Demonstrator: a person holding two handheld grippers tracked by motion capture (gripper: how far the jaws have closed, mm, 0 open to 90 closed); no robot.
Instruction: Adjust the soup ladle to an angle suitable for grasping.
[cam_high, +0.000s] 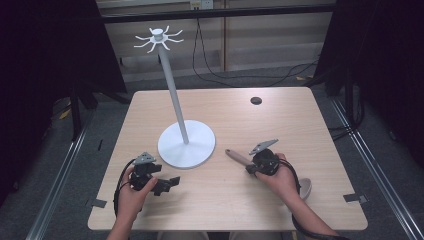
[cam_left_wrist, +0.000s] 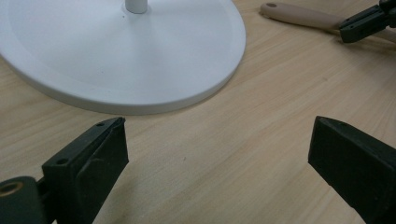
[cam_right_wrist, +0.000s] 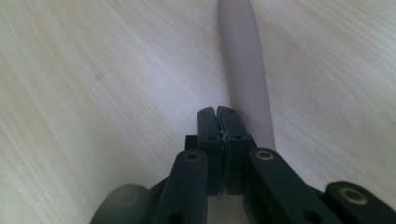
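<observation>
A white stand has a round base (cam_high: 186, 145) (cam_left_wrist: 140, 60), a tall pole (cam_high: 172, 85) and a ring of hooks (cam_high: 158, 39) on top. To its right on the wooden table lies a beige utensil; its handle (cam_high: 237, 156) (cam_left_wrist: 299, 16) (cam_right_wrist: 245, 60) points toward the base, and its pale head (cam_high: 305, 187) shows behind the right hand. My right gripper (cam_high: 250, 169) (cam_right_wrist: 218, 114) (cam_left_wrist: 366, 23) rests over the handle, its jaws pressed together with nothing between them and the handle running past on one side. My left gripper (cam_high: 170, 184) (cam_left_wrist: 219, 158) stands open and empty just in front of the base.
A small black round disc (cam_high: 256, 100) sits near the table's far edge. Dark curtains flank the table (cam_high: 300, 130), cables lie on the floor behind it, and bare wood stretches between the two hands.
</observation>
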